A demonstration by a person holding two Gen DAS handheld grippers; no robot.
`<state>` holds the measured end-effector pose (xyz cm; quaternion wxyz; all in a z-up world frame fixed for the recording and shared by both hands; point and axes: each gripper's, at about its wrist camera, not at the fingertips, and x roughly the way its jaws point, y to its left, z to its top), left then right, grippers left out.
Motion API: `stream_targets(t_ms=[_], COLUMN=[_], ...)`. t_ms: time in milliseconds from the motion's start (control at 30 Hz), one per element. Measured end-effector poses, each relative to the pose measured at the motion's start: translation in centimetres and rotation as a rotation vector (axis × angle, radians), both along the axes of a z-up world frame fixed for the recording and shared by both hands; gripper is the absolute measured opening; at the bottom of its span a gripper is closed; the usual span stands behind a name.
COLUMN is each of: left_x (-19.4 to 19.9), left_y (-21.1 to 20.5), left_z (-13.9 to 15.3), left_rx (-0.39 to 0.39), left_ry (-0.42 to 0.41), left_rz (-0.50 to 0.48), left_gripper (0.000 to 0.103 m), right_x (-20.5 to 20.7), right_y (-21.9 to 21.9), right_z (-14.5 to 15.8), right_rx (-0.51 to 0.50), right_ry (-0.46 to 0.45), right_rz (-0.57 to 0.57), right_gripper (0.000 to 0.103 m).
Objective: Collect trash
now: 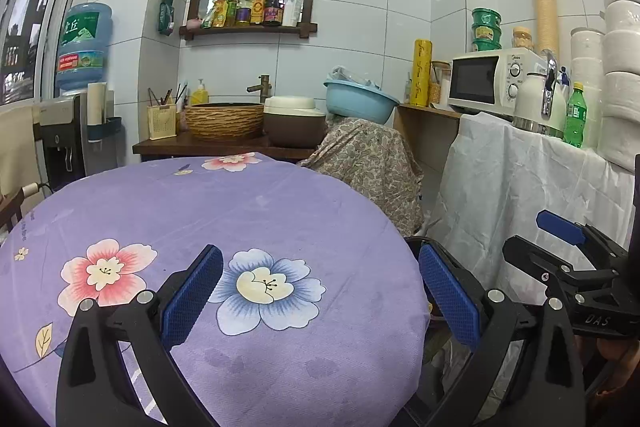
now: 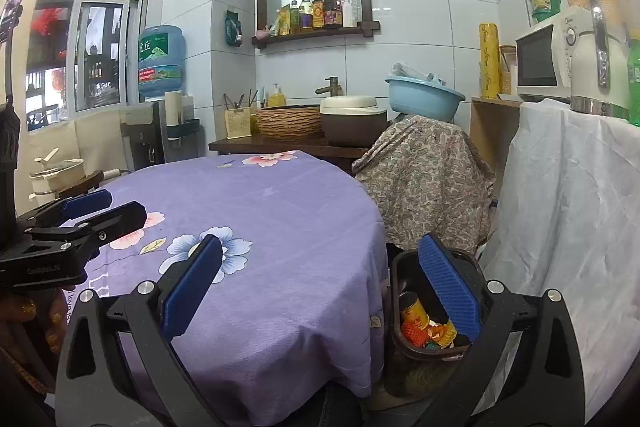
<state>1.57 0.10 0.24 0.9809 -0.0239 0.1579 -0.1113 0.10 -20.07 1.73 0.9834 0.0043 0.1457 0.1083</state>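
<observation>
A round table with a purple floral cloth (image 1: 248, 203) (image 2: 264, 203) fills the middle of both views, and I see nothing lying on it. My left gripper (image 1: 320, 259) (image 2: 124, 205) hovers open over the near part of the cloth, holding nothing. My right gripper (image 2: 320, 247) (image 1: 524, 233) is also open and holds nothing, poised at the table's right edge. Below its right finger a dark trash bin (image 2: 394, 279) stands on the floor against the table. Inside lie a yellow-red can (image 2: 414, 311), red foam netting and wrappers.
Behind the table a wooden counter (image 2: 224, 145) carries a woven basin (image 2: 288, 123) and a brown cooker (image 2: 352, 123). A blue plastic basin (image 2: 420, 99) sits on a paisley-covered object (image 2: 424, 179). At the right, a white-draped shelf (image 2: 568, 207) holds a microwave (image 1: 484, 79), kettle and green bottle. A water dispenser (image 1: 80, 47) stands left.
</observation>
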Motion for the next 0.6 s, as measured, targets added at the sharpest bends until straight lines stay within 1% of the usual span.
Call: stream_targets(t_ms=[600], left_x=[-0.05], left_y=[-0.08], left_z=[0.05], left_rx=[0.005], left_ry=[0.003], left_rz=[-0.002], left_gripper=[0.097], right_x=[0.17], right_y=[-0.61], right_z=[-0.18], right_rx=[0.007], right_ry=[0.006], right_rz=[-0.004], right_gripper=[0.097])
